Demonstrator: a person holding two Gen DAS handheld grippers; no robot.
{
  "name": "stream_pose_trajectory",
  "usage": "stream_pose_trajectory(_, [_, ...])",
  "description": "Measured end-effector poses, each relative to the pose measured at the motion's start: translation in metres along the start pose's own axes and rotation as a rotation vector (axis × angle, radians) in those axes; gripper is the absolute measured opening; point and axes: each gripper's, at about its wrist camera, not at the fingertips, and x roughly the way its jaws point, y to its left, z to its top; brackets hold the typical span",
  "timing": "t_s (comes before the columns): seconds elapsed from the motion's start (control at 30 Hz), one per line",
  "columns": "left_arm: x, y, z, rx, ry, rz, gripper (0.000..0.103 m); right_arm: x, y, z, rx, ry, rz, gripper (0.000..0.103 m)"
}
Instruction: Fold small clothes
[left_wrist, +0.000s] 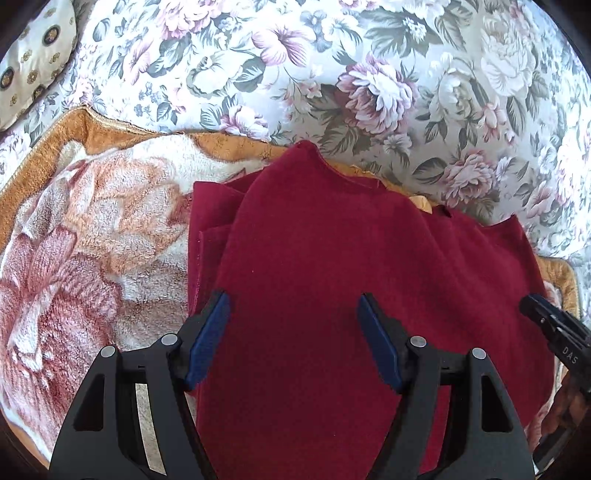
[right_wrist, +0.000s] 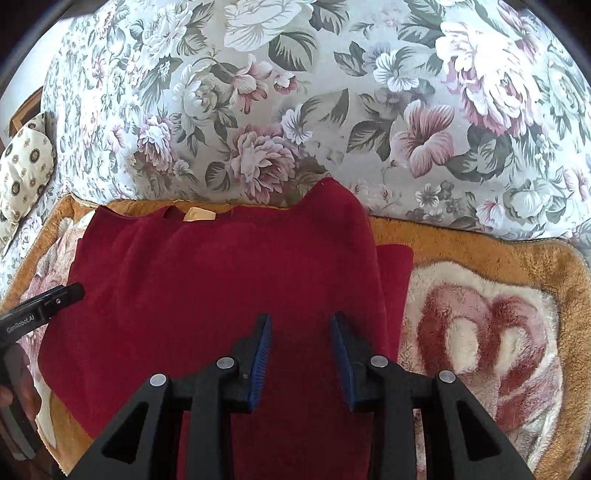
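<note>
A dark red garment (left_wrist: 325, 266) lies flat on a fleece blanket, with its sides folded in over the middle. A yellow label (right_wrist: 199, 214) shows at its neckline on the far edge. My left gripper (left_wrist: 292, 297) hovers open over the garment's left part, with only cloth below its blue pads. My right gripper (right_wrist: 301, 316) is over the garment's right folded edge (right_wrist: 373, 280), its jaws a narrow gap apart with nothing pinched. Each wrist view catches one finger of the other gripper at its side: the right finger (left_wrist: 543, 314) and the left finger (right_wrist: 62, 295).
The fleece blanket (right_wrist: 480, 325) has an orange border and a pink flower print and extends beyond the garment on both sides. Behind it rises bedding with a floral print (left_wrist: 369, 74). A cream pillow with dark medallions (left_wrist: 33, 62) lies at the far left.
</note>
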Motion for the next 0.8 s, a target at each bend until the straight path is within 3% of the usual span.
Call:
stream_pose_trajectory(0.33, [-0.011,-0.007,-0.011,0.000,-0.004,-0.005,0.072,-0.026,0.005,-0.006,0.006,-0.013,0.003,0.031])
stream_pose_trajectory(0.8, [-0.018,-0.009,-0.020,0.006,-0.021,0.002,0.072,-0.024,0.003,-0.012,0.054,0.006,0.011,0.031])
